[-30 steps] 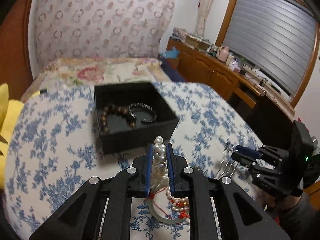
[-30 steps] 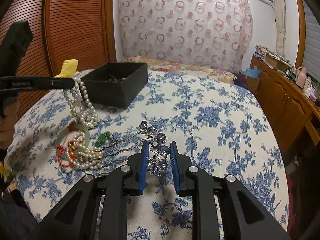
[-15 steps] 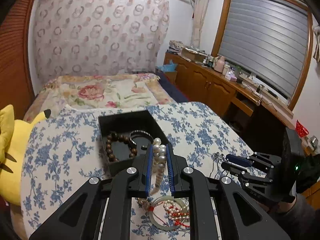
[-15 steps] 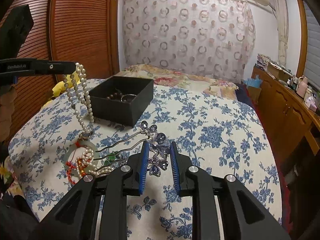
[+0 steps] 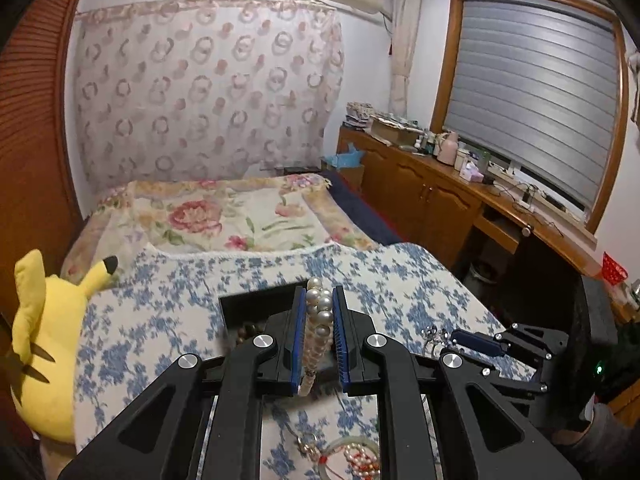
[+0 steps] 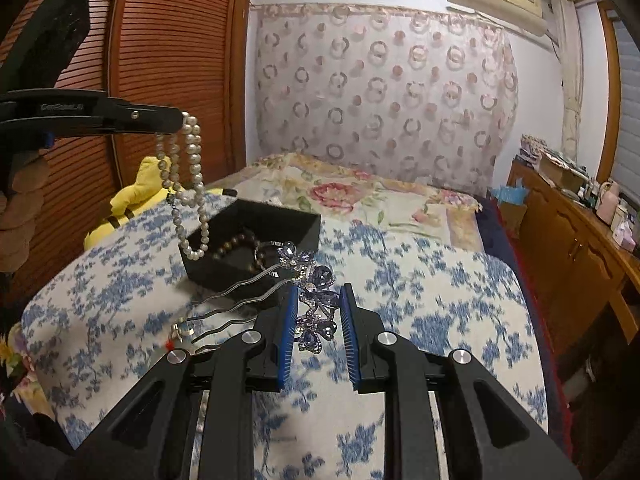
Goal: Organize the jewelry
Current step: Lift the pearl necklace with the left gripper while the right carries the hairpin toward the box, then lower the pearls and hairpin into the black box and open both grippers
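Observation:
My left gripper [image 5: 319,300] is shut on a white pearl necklace [image 5: 319,320] and holds it high; in the right wrist view the necklace [image 6: 190,200] hangs free beside the black jewelry box [image 6: 256,248]. The box holds a brown bead bracelet [image 6: 236,240] and a dark bangle. In the left wrist view the box [image 5: 248,308] is partly hidden behind my fingers. My right gripper [image 6: 318,300] is shut on a blue flower hairpin [image 6: 314,300], lifted above the bed, its metal prongs pointing left.
A jade ring with pearls and red cord [image 5: 360,460] lies on the blue-flowered bedspread [image 6: 420,300] below my left gripper. A yellow plush toy [image 5: 44,344] sits at the bed's left edge. A wooden cabinet [image 5: 440,196] runs along the right wall.
Both grippers have risen. The pearl necklace has lifted off the bedspread and now hangs free. The hairpin has moved up and closer to the box.

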`<action>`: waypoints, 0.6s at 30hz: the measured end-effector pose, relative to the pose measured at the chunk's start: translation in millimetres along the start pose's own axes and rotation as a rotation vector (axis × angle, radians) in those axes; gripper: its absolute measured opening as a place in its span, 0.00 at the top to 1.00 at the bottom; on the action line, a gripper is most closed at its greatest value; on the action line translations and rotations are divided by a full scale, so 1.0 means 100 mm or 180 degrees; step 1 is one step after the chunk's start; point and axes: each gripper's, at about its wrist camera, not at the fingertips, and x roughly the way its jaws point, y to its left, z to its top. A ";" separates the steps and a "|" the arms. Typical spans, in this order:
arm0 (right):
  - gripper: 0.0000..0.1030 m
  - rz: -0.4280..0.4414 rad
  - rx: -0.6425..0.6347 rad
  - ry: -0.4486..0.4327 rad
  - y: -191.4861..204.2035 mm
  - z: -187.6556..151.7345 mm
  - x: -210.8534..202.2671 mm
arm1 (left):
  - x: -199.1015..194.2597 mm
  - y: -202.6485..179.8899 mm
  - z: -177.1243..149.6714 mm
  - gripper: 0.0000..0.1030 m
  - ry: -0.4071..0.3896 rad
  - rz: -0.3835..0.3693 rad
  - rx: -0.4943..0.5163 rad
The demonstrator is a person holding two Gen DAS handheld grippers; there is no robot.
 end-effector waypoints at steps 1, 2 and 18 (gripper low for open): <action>0.77 0.0004 -0.0008 -0.0010 0.01 0.03 0.02 | 0.02 0.01 0.05 0.88 -0.0011 0.0023 0.0009; 0.77 0.0004 -0.0022 -0.0023 0.02 0.07 0.04 | 0.03 0.02 0.08 0.88 -0.0019 0.0035 0.0016; 0.77 -0.0024 -0.0035 0.0044 0.04 0.48 0.77 | 0.83 0.39 -0.16 0.88 0.0412 0.0172 -0.0157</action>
